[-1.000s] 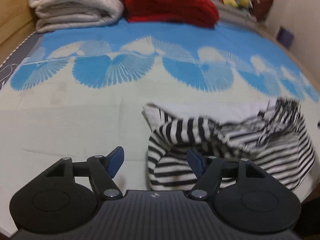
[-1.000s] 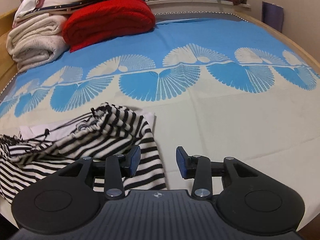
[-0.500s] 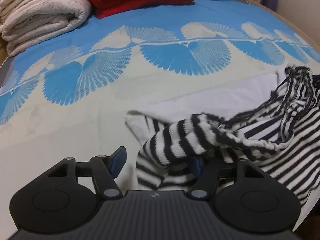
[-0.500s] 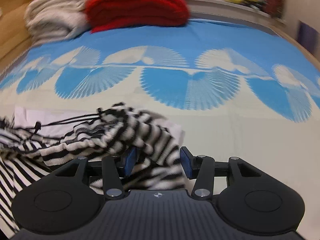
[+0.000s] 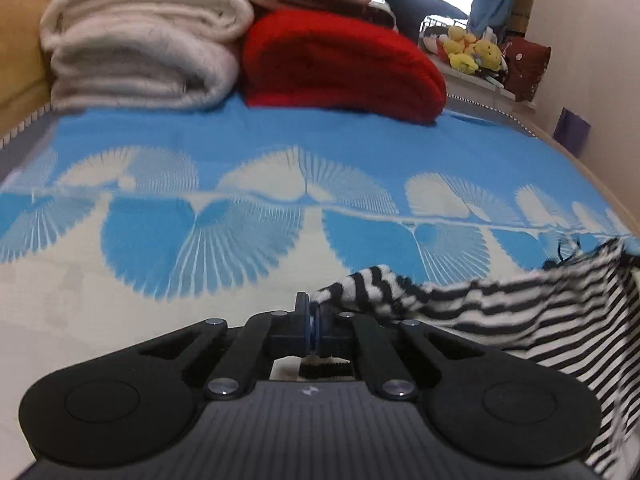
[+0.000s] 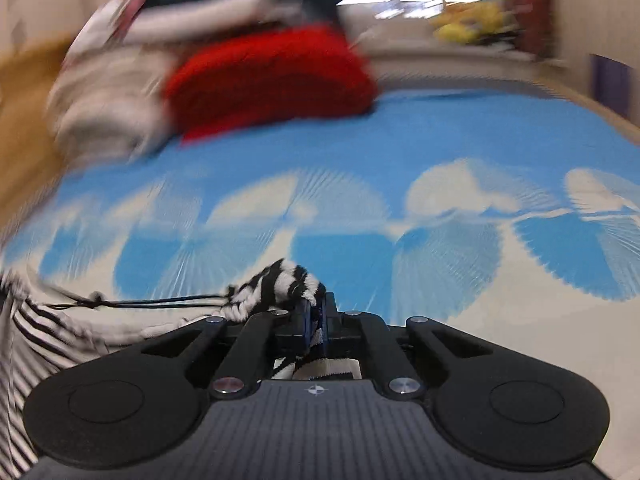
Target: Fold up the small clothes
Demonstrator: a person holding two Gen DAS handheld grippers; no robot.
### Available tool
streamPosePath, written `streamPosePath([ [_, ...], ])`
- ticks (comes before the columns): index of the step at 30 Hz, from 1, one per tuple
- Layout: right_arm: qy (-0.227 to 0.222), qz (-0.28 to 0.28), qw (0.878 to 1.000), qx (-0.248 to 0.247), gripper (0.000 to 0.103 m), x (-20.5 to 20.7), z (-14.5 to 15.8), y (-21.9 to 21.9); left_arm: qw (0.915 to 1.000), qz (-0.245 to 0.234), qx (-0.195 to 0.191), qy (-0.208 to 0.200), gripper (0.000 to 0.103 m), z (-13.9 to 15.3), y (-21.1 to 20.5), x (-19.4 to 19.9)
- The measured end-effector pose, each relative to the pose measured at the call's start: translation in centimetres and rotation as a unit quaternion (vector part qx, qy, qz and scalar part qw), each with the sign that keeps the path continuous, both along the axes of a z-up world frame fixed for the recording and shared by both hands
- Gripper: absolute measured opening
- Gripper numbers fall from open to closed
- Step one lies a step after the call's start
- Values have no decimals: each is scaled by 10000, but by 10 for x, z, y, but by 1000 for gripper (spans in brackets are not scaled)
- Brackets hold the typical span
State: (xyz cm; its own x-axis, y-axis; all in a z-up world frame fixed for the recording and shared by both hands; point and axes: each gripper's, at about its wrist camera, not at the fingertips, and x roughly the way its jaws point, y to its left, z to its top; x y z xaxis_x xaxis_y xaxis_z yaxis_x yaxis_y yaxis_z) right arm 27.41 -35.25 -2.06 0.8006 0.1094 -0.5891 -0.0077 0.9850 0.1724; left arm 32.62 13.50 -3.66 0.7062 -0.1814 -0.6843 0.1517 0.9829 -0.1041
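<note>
A black-and-white striped garment (image 5: 520, 312) with a thin black drawstring hangs stretched between my two grippers above the bed. My left gripper (image 5: 313, 320) is shut on one striped corner, and the cloth runs off to the right. My right gripper (image 6: 316, 316) is shut on the other striped corner (image 6: 280, 284), and the cloth runs off to the left (image 6: 48, 332). The drawstring (image 6: 160, 301) is pulled taut in the right wrist view. That view is blurred by motion.
The bed (image 5: 280, 152) has a blue and cream fan-pattern cover. Folded cream blankets (image 5: 140, 52) and a red blanket (image 5: 340, 64) are stacked at its far end. Plush toys (image 5: 472, 50) sit on a ledge by the right wall.
Both grippers went from open beside the heaped garment to shut on its corners. They have lifted it off the bed and spread it between them.
</note>
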Motion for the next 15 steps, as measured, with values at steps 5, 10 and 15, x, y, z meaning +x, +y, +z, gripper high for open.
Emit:
streamPosePath([
  [5, 329, -467, 9981, -225, 4, 27, -17, 6, 9902, 113, 806, 1137, 2, -51, -22, 36],
  [10, 1580, -125, 9852, -659, 6, 53, -67, 20, 9841, 413, 789, 1537, 6, -59, -17, 42],
  [15, 1537, -285, 9843, -820, 32, 46, -62, 20, 9822, 138, 1052, 1547, 26, -52, -22, 31],
])
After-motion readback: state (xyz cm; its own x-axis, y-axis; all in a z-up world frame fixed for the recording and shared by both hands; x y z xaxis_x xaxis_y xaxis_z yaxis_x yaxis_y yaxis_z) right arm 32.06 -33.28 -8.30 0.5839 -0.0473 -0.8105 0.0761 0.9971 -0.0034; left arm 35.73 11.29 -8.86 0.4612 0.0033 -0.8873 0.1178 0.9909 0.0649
